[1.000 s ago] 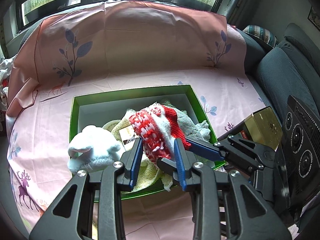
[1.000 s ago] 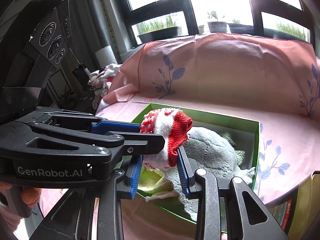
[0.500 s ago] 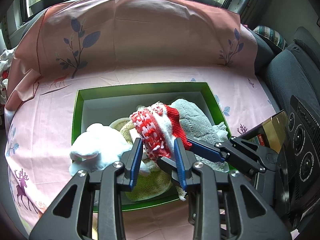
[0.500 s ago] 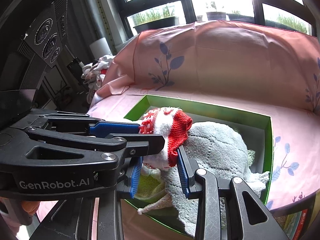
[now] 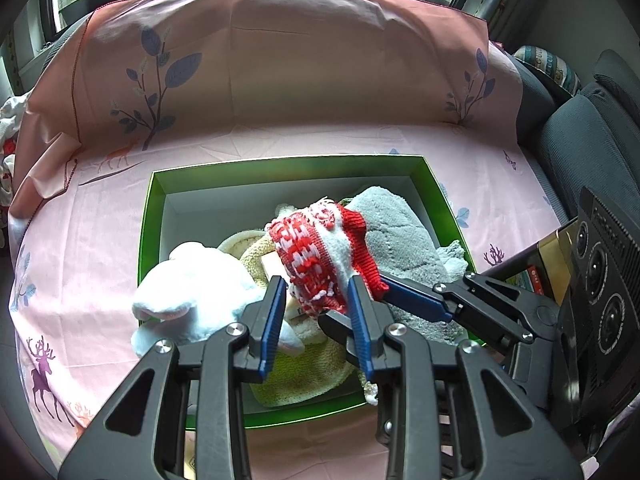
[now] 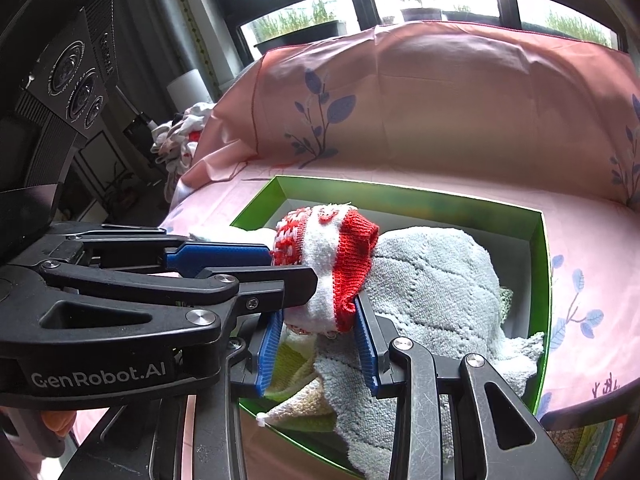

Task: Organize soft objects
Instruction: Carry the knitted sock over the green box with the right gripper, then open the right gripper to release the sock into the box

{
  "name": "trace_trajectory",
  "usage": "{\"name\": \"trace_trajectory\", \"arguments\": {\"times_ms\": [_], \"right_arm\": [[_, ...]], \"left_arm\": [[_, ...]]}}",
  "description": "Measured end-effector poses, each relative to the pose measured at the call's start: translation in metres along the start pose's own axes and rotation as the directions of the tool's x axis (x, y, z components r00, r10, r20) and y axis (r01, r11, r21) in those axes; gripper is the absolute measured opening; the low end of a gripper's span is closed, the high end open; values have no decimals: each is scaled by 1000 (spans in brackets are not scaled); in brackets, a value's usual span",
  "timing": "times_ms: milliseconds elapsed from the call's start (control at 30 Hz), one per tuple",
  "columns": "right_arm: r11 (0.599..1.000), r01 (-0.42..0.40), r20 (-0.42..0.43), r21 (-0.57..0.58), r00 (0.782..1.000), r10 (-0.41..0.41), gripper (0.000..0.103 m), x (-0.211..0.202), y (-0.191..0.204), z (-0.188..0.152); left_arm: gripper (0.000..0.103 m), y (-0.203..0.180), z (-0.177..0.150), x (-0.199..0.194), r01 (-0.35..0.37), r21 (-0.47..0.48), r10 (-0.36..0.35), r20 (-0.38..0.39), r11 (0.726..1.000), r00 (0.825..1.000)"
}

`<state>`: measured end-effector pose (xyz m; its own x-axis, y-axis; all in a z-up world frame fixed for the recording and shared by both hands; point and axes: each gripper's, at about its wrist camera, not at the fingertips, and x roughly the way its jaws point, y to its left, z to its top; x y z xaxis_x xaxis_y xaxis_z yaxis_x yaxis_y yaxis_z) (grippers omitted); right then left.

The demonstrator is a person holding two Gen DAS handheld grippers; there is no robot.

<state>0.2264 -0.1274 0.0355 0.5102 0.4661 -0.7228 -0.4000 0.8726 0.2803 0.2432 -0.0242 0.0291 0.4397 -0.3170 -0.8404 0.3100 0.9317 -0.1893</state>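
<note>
Right now your left gripper [image 5: 316,300] and right gripper [image 6: 320,324] both pinch the red-and-white sock [image 5: 320,256], held just above the green box [image 5: 150,216], so go straight down.

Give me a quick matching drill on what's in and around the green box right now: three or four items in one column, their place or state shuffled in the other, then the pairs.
Items:
1. red and white knit hat
2. grey towel
3. white plush toy
4. green box

Places or states:
A. draped over the box's near left rim
B. sits open on the pink cloth
C. gripped by both the left claw and the right claw
D. lies in the box's right side

Pairs: 1-C, 2-D, 3-A, 4-B
</note>
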Motion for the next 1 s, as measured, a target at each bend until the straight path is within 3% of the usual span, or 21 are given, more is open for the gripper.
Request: {"name": "trace_trajectory", "arguments": {"times_ms": [267, 467, 633, 800, 933, 967, 1000], "right_arm": [[1000, 19, -16, -5, 1000, -19, 36, -1, 3, 0], [999, 52, -6, -5, 999, -52, 47, -8, 4, -3], [996, 86, -1, 3, 996, -86, 48, -16, 2, -6], [993, 120, 11, 11, 993, -120, 48, -28, 3, -9], [987, 157, 15, 10, 987, -158, 49, -40, 6, -14], [986, 165, 16, 12, 986, -165, 52, -43, 7, -16], [985, 174, 17, 15, 985, -174, 61, -47, 8, -17]], "left_arm": [[32, -3, -3, 1, -15, 3, 15, -1, 1000, 1000], [58, -4, -6, -1, -41, 4, 41, 5, 999, 999], [59, -7, -7, -8, -42, 8, 42, 16, 999, 999], [74, -13, -10, -18, -51, 23, 50, 36, 998, 998], [74, -18, -15, -28, -74, 34, 73, 51, 997, 996], [74, -20, -17, -31, -80, 35, 78, 55, 996, 995], [74, -20, -18, -33, -86, 35, 84, 58, 996, 995]]}}
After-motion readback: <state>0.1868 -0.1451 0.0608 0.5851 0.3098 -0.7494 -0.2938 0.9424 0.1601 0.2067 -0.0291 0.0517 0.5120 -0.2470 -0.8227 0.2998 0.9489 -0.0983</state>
